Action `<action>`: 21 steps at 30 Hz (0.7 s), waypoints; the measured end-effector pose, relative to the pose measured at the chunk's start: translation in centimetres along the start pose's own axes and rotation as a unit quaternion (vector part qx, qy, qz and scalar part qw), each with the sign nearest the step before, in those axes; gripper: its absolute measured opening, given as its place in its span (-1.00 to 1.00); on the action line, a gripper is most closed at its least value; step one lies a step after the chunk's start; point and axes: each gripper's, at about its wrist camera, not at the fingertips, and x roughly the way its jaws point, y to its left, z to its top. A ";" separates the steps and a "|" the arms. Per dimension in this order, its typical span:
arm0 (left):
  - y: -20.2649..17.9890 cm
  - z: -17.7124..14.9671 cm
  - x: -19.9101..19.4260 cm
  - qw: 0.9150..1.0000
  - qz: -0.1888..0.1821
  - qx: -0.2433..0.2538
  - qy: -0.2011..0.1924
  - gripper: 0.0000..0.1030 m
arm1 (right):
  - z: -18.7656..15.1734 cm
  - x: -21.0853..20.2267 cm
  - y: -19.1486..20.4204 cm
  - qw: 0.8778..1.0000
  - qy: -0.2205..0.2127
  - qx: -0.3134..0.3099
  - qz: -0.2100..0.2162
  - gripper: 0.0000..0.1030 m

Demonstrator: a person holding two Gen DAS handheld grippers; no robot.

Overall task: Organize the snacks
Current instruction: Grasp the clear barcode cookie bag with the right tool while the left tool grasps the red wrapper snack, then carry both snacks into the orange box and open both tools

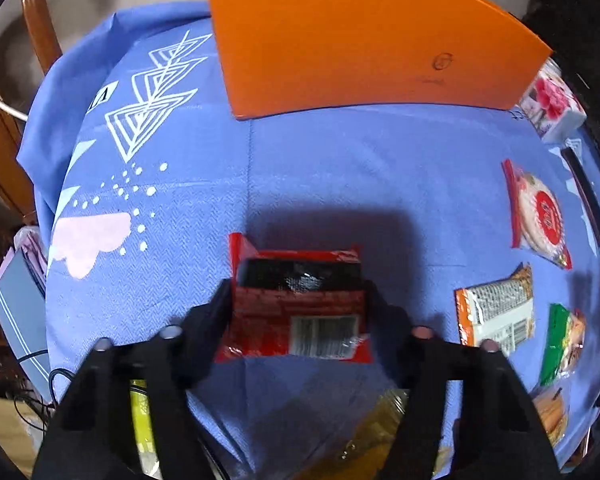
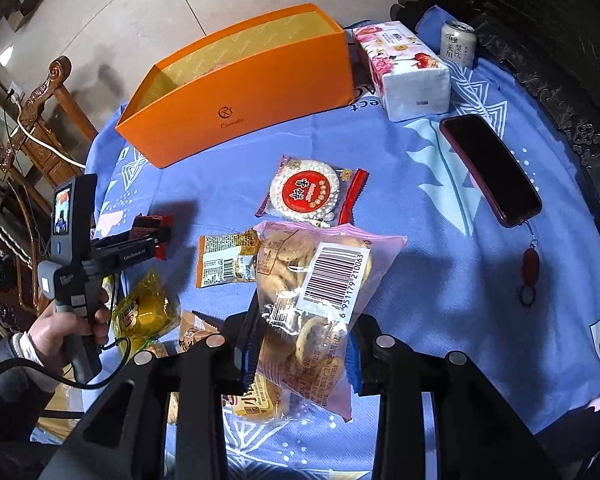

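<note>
My left gripper (image 1: 298, 300) is shut on a red snack packet (image 1: 296, 304) and holds it above the blue cloth, short of the orange box (image 1: 364, 36). In the right wrist view the left gripper (image 2: 156, 232) shows at the left with the red packet (image 2: 150, 224). My right gripper (image 2: 304, 340) is shut on a clear pink bag of cookies (image 2: 312, 292) with a barcode label, lifted above the cloth. The open orange box (image 2: 240, 84) stands at the back.
On the blue tablecloth (image 2: 420, 240) lie a round rice-cracker packet (image 2: 308, 190), an orange packet (image 2: 226, 260), a yellow packet (image 2: 144, 310), a phone (image 2: 490, 168), a tissue pack (image 2: 404, 68) and a can (image 2: 458, 42). A wooden chair (image 2: 40, 96) stands left.
</note>
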 end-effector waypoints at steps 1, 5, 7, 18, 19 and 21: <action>0.0 -0.1 -0.1 1.000 -0.005 -0.002 0.000 0.12 | 0.0 0.2 0.0 1.000 0.001 0.000 0.001 -0.33; 0.4 -0.3 -0.7 1.000 -0.013 -0.017 -0.010 0.11 | 0.3 0.4 0.2 1.000 0.002 -0.007 0.004 -0.33; 0.7 -0.4 -1.6 0.999 -0.017 -0.023 -0.016 0.11 | 0.4 0.5 0.2 1.000 0.001 -0.009 0.006 -0.33; -0.8 0.6 -7.5 0.997 -0.005 -0.036 -0.065 0.11 | 1.5 0.0 0.5 0.999 -0.012 -0.025 0.025 -0.33; -0.8 0.8 -8.2 0.997 -0.007 -0.037 -0.071 0.11 | 1.7 -0.1 0.6 0.999 -0.015 -0.026 0.028 -0.33; -1.1 1.3 -10.2 0.995 -0.014 -0.040 -0.092 0.11 | 2.2 -0.4 0.7 0.999 -0.021 -0.027 0.034 -0.33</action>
